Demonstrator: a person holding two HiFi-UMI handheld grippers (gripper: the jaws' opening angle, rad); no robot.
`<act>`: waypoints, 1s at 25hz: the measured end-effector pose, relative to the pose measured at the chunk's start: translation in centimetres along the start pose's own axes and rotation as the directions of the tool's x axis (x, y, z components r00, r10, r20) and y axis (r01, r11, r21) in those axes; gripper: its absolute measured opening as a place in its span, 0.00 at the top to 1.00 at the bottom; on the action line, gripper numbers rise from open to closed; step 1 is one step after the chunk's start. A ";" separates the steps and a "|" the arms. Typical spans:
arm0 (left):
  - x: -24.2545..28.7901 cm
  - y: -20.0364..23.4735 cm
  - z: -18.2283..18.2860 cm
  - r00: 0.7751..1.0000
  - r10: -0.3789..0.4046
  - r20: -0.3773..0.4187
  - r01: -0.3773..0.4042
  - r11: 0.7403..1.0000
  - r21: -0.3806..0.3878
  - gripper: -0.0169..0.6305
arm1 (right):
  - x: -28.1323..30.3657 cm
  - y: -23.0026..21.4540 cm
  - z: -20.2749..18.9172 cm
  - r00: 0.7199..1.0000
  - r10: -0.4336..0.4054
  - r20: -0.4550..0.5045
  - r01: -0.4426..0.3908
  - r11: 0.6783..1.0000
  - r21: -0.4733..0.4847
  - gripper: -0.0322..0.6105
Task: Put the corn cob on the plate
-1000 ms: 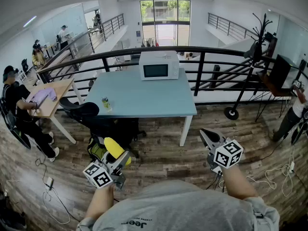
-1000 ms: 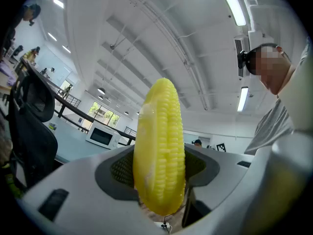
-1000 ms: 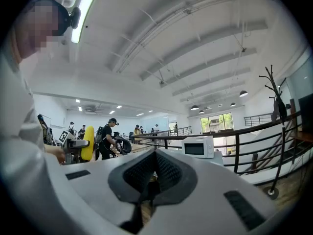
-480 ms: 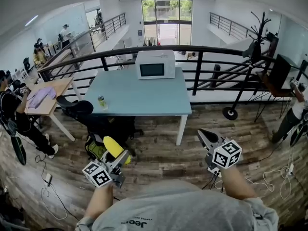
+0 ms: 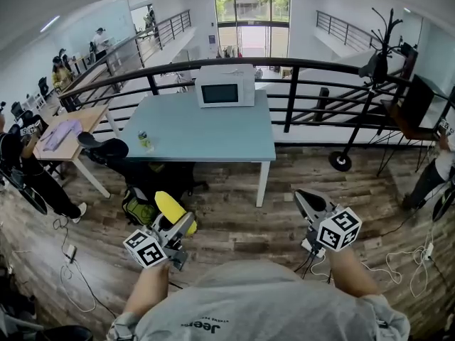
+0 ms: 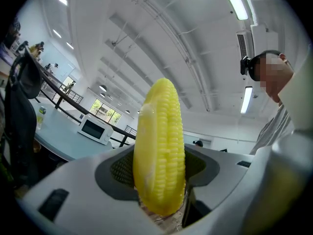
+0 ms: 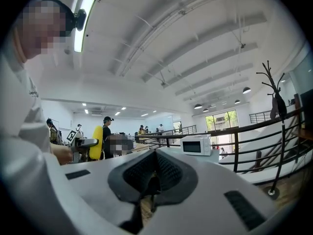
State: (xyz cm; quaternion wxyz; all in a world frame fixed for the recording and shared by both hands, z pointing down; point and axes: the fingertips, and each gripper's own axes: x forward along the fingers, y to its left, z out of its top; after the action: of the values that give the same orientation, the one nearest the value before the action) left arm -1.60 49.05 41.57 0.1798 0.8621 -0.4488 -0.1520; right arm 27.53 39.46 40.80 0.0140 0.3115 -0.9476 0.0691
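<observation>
The yellow corn cob [image 5: 168, 207] stands upright between the jaws of my left gripper [image 5: 178, 223], which is shut on it above the wooden floor. In the left gripper view the corn cob [image 6: 160, 160] fills the middle, and both pads of the left gripper [image 6: 161, 185] press on its lower half. My right gripper [image 5: 306, 199] is held level to the right, its jaws together with nothing in them. The right gripper [image 7: 154, 174] also has the corn cob [image 7: 98, 142] far off to its left. No plate shows in any view.
A light blue table [image 5: 213, 130] stands ahead, with a white microwave [image 5: 225, 85] at its back edge and a small bottle [image 5: 144, 140] near its left edge. A black chair [image 5: 106, 150] and a bag sit left of it. Behind runs a black railing [image 5: 291, 94]; people sit at a wooden desk [image 5: 71, 137].
The table and microwave have drifted up and left in the head view as the person moved across the floor. Both grippers went along, with the corn cob still gripped in the left.
</observation>
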 end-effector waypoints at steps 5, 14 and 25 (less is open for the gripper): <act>1.1 -0.6 -0.5 1.000 0.000 -0.011 0.000 1.000 -0.003 0.59 | -0.3 -0.8 -0.5 1.000 0.025 0.005 -0.025 1.000 0.011 0.94; 0.8 7.0 1.1 1.000 -0.002 -0.024 0.002 1.000 -0.008 0.59 | 8.9 -0.1 -1.4 0.998 0.052 -0.026 -0.052 0.999 0.011 0.94; 2.9 24.3 10.1 0.986 -0.149 -0.070 0.153 0.987 0.055 0.59 | 29.5 0.8 1.1 1.000 -0.028 0.003 0.028 0.999 -0.019 0.94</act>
State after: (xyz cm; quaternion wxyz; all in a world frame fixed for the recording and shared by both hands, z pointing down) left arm -21.80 31.98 43.11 0.1564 0.9032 -0.3803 -0.1232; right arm 3.33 22.55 41.67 0.0169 0.3247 -0.9438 0.0594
